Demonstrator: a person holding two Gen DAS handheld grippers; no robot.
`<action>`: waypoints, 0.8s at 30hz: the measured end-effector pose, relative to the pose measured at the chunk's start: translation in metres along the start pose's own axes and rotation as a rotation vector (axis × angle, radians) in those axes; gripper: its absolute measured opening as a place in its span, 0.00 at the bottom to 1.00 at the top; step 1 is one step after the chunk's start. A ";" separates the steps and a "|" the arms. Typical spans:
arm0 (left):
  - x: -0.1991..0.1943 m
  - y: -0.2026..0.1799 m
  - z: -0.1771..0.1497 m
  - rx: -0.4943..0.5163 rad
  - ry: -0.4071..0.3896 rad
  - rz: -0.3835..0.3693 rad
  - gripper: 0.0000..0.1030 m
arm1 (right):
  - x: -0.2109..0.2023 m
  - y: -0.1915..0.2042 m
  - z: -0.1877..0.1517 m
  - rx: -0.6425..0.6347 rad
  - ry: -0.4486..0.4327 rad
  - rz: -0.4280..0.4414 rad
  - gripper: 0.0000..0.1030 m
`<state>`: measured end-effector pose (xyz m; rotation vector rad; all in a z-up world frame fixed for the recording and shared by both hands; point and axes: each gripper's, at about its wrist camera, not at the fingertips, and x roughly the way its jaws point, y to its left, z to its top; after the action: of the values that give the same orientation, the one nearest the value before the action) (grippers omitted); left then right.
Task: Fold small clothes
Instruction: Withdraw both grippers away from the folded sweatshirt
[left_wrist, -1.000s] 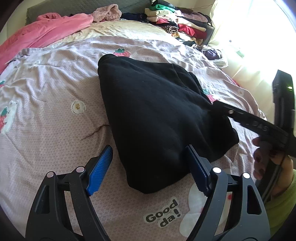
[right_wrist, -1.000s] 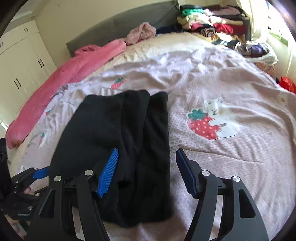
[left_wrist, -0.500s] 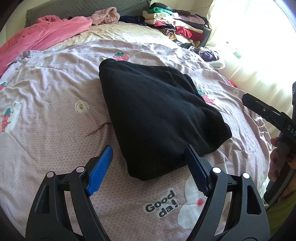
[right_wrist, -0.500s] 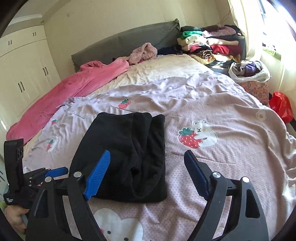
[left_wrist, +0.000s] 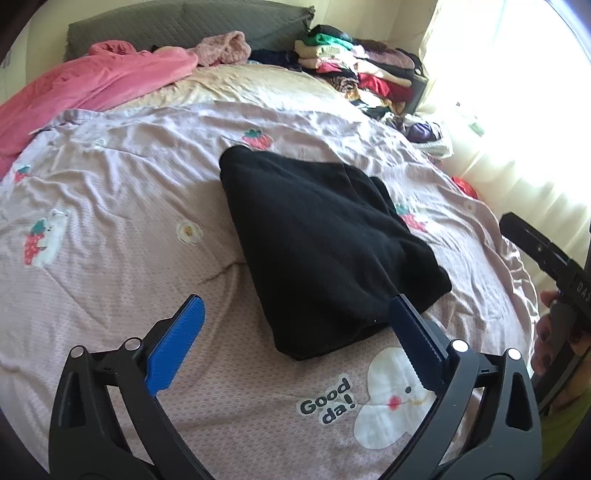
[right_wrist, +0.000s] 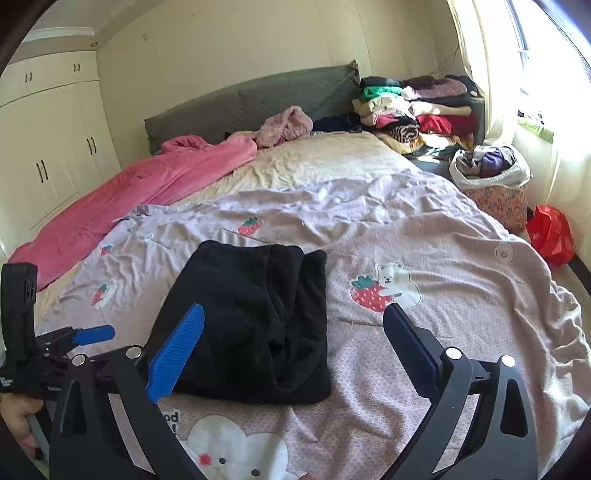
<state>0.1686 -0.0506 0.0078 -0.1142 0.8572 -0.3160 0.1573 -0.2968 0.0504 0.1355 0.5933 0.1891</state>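
A folded black garment (left_wrist: 321, 243) lies flat on the lilac printed bedspread (left_wrist: 110, 221); it also shows in the right wrist view (right_wrist: 251, 317). My left gripper (left_wrist: 295, 332) is open and empty, held above the garment's near edge. My right gripper (right_wrist: 295, 343) is open and empty, held above the garment's near right corner. The right gripper's body shows at the right edge of the left wrist view (left_wrist: 546, 254). The left gripper's blue fingers (right_wrist: 92, 334) show at the left of the right wrist view.
A pink blanket (right_wrist: 140, 195) lies along the bed's left side. A stack of folded clothes (right_wrist: 410, 107) sits at the far right by the grey headboard (right_wrist: 251, 99). A basket of clothes (right_wrist: 491, 184) and a red bag (right_wrist: 550, 236) stand on the floor at right.
Both grippers have pulled back and risen away from the black garment. The right gripper has let go of the garment's edge, and the garment lies still.
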 end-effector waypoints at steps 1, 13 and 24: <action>-0.002 0.001 0.001 0.000 -0.006 0.002 0.91 | -0.003 0.001 0.000 -0.005 -0.007 -0.001 0.95; -0.041 -0.003 -0.002 0.023 -0.095 0.037 0.91 | -0.034 0.016 -0.007 -0.011 -0.042 0.025 0.96; -0.076 0.005 -0.024 0.041 -0.137 0.061 0.91 | -0.066 0.034 -0.026 -0.071 -0.087 -0.035 0.96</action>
<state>0.1053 -0.0211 0.0467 -0.0701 0.7167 -0.2652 0.0840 -0.2763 0.0709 0.0644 0.5015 0.1696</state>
